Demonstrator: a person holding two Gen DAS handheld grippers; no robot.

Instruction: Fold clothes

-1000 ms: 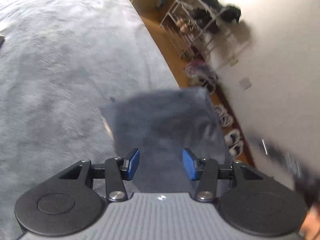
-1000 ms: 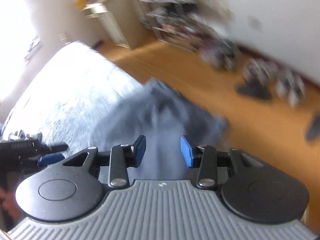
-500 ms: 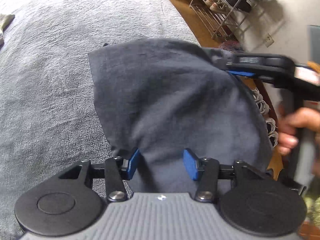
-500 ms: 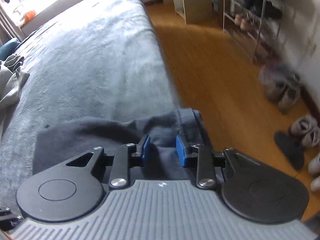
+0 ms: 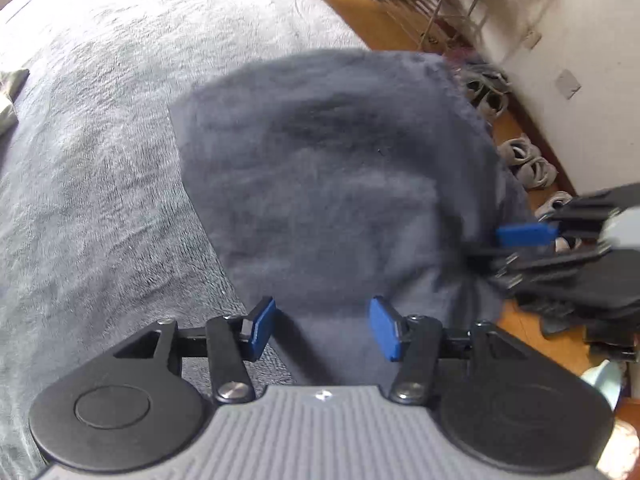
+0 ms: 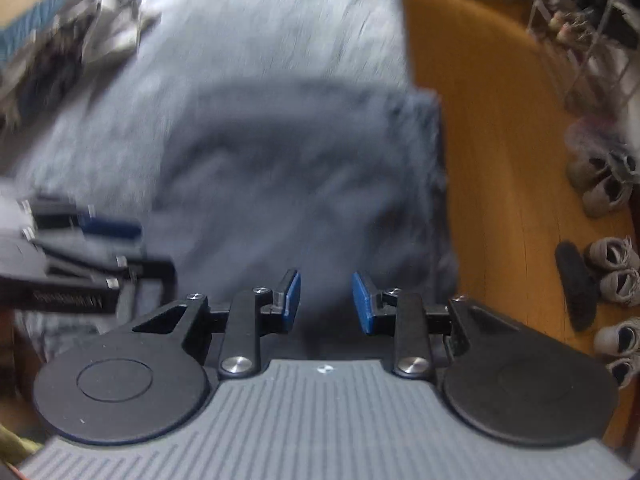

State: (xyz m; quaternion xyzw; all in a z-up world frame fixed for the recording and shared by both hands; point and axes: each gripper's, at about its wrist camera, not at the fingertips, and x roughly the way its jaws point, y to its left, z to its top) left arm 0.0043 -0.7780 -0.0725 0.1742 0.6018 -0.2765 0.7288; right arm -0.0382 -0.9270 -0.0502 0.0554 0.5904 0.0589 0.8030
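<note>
Below my claws: dark garment [image 5: 340, 184] lies flat at bed [image 5: 100, 140] edge.
Left claw [image 5: 322, 328]: jaws apart, just been widening, cloth under, unpinched.
Right claw [image 6: 326, 302]: narrower gap, empty.
Handling: soft, light, limp; I'd pinch near hem corners.

Ahead of the left gripper's blue pads [image 5: 262, 330] lay a plain dark blue-grey garment [image 5: 340, 184] on a lighter grey bedspread [image 5: 100, 128]. To the right gripper's right, the floor [image 6: 500, 152] was orange-brown, with pale grey shoes [image 6: 612, 264] on it.
</note>
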